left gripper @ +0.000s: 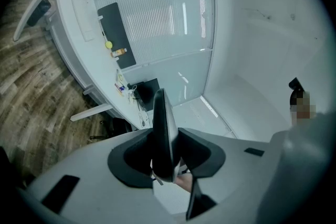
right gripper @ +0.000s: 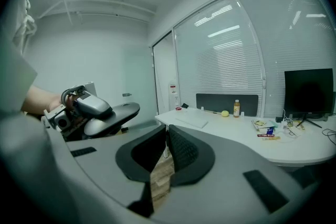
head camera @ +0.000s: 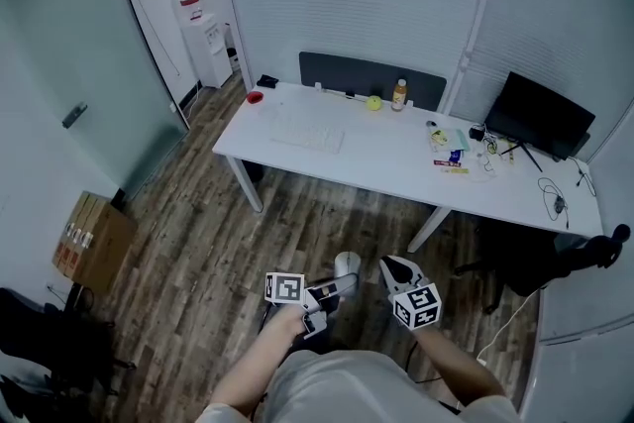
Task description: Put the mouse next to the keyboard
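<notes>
Both grippers hang low in front of me over the wooden floor, well short of the white counter. The left gripper is clenched: in its own view the jaws stand pressed together with nothing between them. The right gripper is also closed and empty; its own view shows the tips meeting, with only a sliver of floor visible lower down between the jaws. From the right gripper view, the left gripper sits just beside it, held in a hand.

The mouse is a small red shape near the far left corner of the counter, well apart from both grippers; it's too small for me to make out more. It lies off the far left end of the white keyboard, near it but not right beside it, with bare counter between them. In the right gripper view the mouse shows just beyond the keyboard, ahead of the closed jaws and slightly right.
</notes>
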A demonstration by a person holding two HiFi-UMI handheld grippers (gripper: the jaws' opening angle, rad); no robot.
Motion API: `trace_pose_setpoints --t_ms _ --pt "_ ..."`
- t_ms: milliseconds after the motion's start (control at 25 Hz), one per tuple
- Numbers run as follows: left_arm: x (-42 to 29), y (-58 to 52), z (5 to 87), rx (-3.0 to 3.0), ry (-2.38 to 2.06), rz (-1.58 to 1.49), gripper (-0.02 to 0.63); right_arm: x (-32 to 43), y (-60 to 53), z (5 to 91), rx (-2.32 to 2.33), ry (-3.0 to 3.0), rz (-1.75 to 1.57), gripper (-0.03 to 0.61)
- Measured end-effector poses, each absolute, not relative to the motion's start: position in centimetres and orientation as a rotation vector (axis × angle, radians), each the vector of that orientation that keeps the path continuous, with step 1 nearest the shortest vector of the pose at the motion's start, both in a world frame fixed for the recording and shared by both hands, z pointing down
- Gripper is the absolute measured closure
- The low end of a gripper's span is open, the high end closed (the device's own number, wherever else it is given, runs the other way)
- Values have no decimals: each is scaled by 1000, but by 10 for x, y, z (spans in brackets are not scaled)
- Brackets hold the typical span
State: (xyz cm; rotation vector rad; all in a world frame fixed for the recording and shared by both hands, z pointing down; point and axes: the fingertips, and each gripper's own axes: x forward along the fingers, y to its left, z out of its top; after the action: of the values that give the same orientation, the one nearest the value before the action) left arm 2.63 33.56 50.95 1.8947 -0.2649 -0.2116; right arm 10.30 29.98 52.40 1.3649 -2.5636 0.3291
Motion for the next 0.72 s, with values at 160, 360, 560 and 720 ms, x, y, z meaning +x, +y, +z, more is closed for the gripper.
trace_pose_setpoints --t_ms 160,360,560,720 --pt "29 323 510 1889 -261 -214 469 106 287 527 1363 -2556 338 540" --pt "27 298 515 1884 -267 -192 469 107 265 529 1368 -2544 347 540" --pt "29 269 516 1869 -222 -205 469 107 238 534 1384 -2527 364 540" --pt "22 245 528 1872 -246 -141 469 103 217 534 1395 -2532 366 540"
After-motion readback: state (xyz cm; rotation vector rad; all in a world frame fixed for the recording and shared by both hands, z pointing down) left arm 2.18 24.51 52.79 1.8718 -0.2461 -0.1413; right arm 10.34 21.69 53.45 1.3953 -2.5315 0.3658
